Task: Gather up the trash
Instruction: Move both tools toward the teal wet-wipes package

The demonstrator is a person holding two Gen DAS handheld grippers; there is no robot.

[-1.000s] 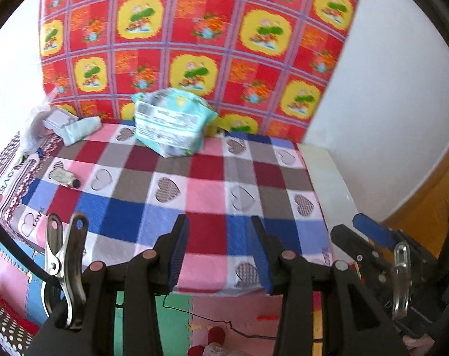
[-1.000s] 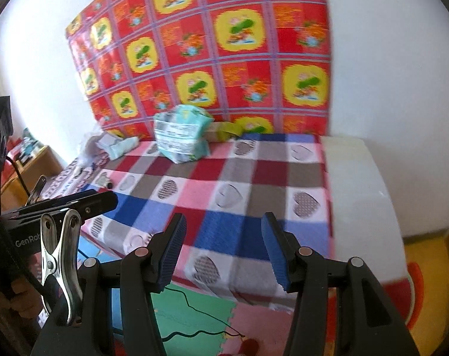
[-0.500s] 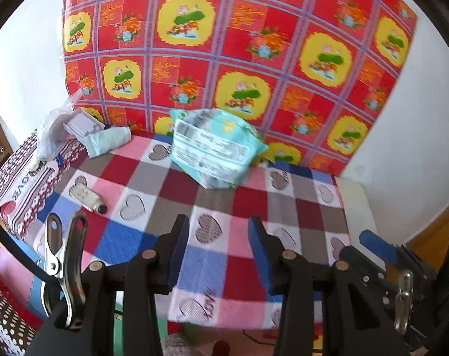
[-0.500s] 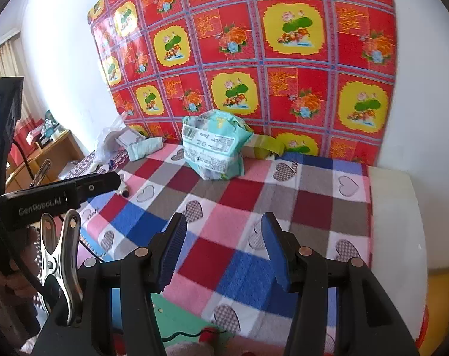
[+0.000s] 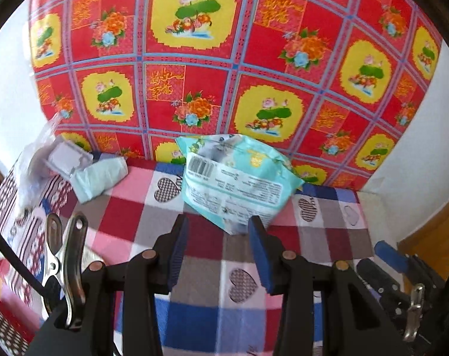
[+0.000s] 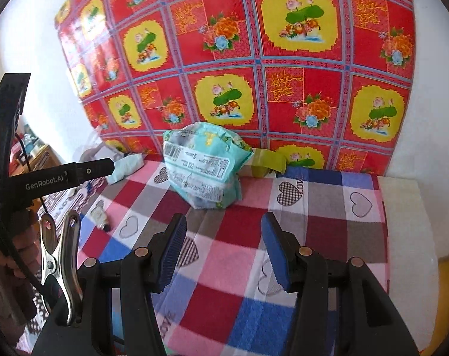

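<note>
Left wrist view puts the left tool (image 5: 217, 247) low over the checked blanket (image 5: 200, 243), its 2 blue pads parted with nothing between them. Straight ahead and a little right, the crumpled mint-green wrapper bag (image 5: 239, 184) lies on the bed; its lower corner sits just beyond the right-hand pad. The bag's long axis runs diagonally, from upper left down to lower right. From the right wrist view, the right tool (image 6: 224, 247) is also open and empty, and the bag (image 6: 205, 167) lies ahead and left of its line, farther off, so the left hand looks the nearer one for a grasp.

Left of the bag, near the wall, a pale folded packet (image 5: 101, 178) and clear plastic with a white box (image 5: 55, 160) are blurred. A small tube (image 6: 100, 215) lies on the blanket; its label is unreadable. Behind the bag, a yellow-green object (image 6: 267, 163) is partly hidden. The floral wall cloth (image 5: 224, 59) closes the scene.
</note>
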